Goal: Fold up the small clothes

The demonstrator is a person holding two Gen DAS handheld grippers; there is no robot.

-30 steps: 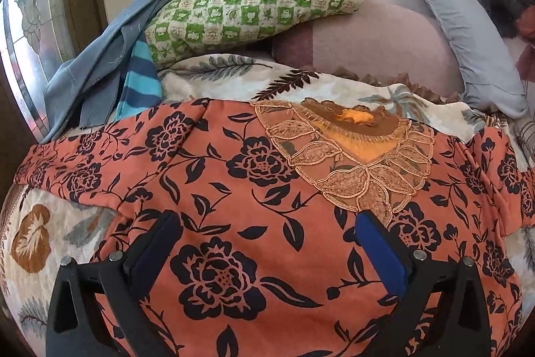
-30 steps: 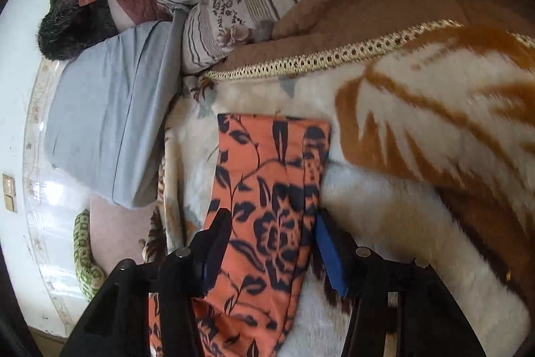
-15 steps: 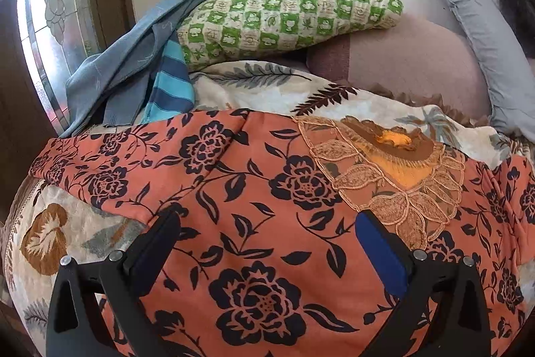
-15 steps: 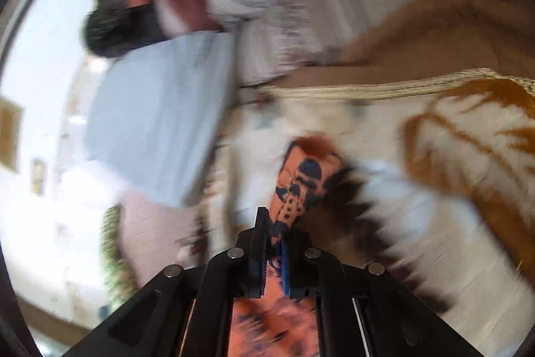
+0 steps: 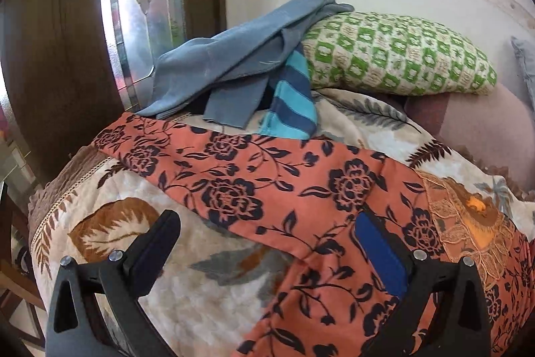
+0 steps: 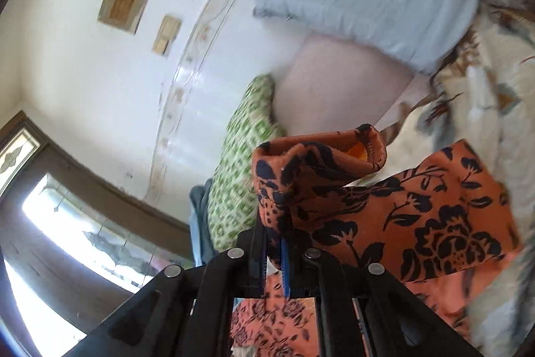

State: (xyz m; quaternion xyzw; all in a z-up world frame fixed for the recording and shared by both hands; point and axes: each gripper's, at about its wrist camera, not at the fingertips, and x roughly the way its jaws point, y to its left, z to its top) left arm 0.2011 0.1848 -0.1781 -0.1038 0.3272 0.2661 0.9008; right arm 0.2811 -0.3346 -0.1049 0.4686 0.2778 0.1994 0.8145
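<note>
Your right gripper [image 6: 274, 251] is clamped tight on a sleeve end of the orange floral top [image 5: 301, 199], and in the right wrist view that cuff stands bunched just above the pinched fingers at frame centre, with the rest of the cloth trailing off toward the lower right over the pale leaf-print blanket [image 6: 501, 96]. That side is up off the bed.

Now your left gripper [image 5: 267, 243]: jaws spread wide, holding nothing. The other sleeve runs as a long band from the upper left of the left wrist frame down toward the lower right, crossing diagonally between your fingers. The blue pad [image 5: 378, 253] on the right sits over the cloth; the black finger on the left hangs over bare blanket, beside the sleeve's lower edge.

So the call here, as I read it: the sleeve's long axis lies aslant to your open jaws, and its free end is up and left, near the blue-grey clothes [image 5: 240, 62] and striped piece [image 5: 294, 102]. The left hand is the nearer one for it.
</note>
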